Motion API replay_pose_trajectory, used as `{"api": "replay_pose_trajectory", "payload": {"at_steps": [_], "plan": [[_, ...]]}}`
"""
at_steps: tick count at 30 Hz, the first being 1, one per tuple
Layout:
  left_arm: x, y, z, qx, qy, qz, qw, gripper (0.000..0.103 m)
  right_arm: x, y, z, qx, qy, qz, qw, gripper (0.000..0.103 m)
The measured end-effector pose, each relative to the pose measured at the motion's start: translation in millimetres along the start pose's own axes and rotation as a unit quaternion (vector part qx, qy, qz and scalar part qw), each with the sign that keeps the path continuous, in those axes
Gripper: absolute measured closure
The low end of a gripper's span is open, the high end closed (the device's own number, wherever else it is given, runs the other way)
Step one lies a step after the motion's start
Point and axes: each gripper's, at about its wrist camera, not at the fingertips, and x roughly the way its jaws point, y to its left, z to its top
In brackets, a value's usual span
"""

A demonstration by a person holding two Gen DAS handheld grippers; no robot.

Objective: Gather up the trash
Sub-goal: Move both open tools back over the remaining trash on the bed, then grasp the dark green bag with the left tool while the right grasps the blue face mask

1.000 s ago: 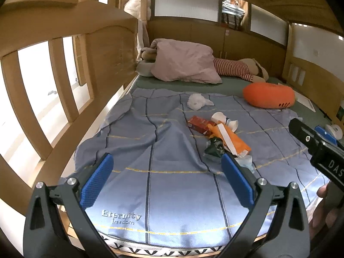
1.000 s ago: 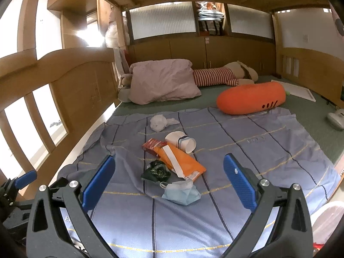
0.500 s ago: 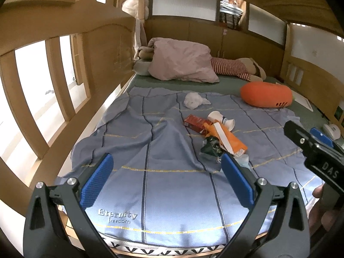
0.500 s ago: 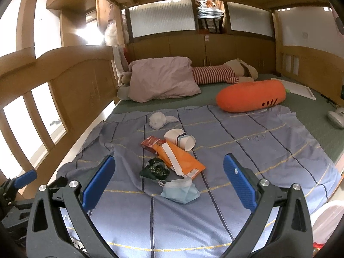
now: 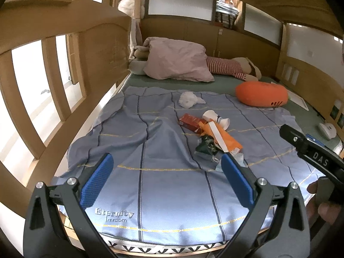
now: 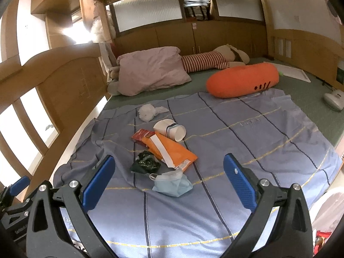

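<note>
Trash lies in a loose pile on the blue blanket (image 6: 247, 142): a crumpled white tissue (image 6: 148, 111), a tipped paper cup (image 6: 171, 129), a red box (image 6: 142, 135), an orange mailer bag (image 6: 172, 152), a dark green wrapper (image 6: 145, 164) and a light blue face mask (image 6: 173, 182). The same pile shows in the left wrist view, with the orange mailer bag (image 5: 221, 137) in its middle. My right gripper (image 6: 168, 182) hangs open just short of the mask, holding nothing. My left gripper (image 5: 166, 180) is open over bare blanket, left of the pile.
A pink pillow (image 6: 150, 71), a striped plush toy (image 6: 206, 61) and an orange carrot cushion (image 6: 243, 79) lie at the far end of the bed. A wooden slatted rail (image 5: 49, 81) runs along the left. A white bin (image 6: 329, 210) shows at the lower right.
Both grippers have drawn back slightly from the bed, so the trash pile looks a little farther off. Neither has touched or taken anything.
</note>
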Motion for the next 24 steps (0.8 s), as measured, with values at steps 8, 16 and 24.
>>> {"api": "replay_pose_trajectory", "payload": {"at_steps": [8, 16, 24], "plan": [[0.5, 0.6, -0.1, -0.003, 0.002, -0.002, 1.0000, 0.003, 1.4, -1.1, -0.6, -0.006, 0.002, 0.000, 1.000, 0.004], [1.0, 0.0, -0.2, -0.001, 0.001, -0.007, 1.0000, 0.003, 2.8, -4.0, -0.3, -0.001, 0.008, 0.003, 1.000, 0.004], [17.7, -4.7, -4.1, 0.018, 0.001, -0.007, 0.9998, 0.003, 17.4, 1.7, 1.1, -0.006, 0.001, -0.002, 1.000, 0.004]]}}
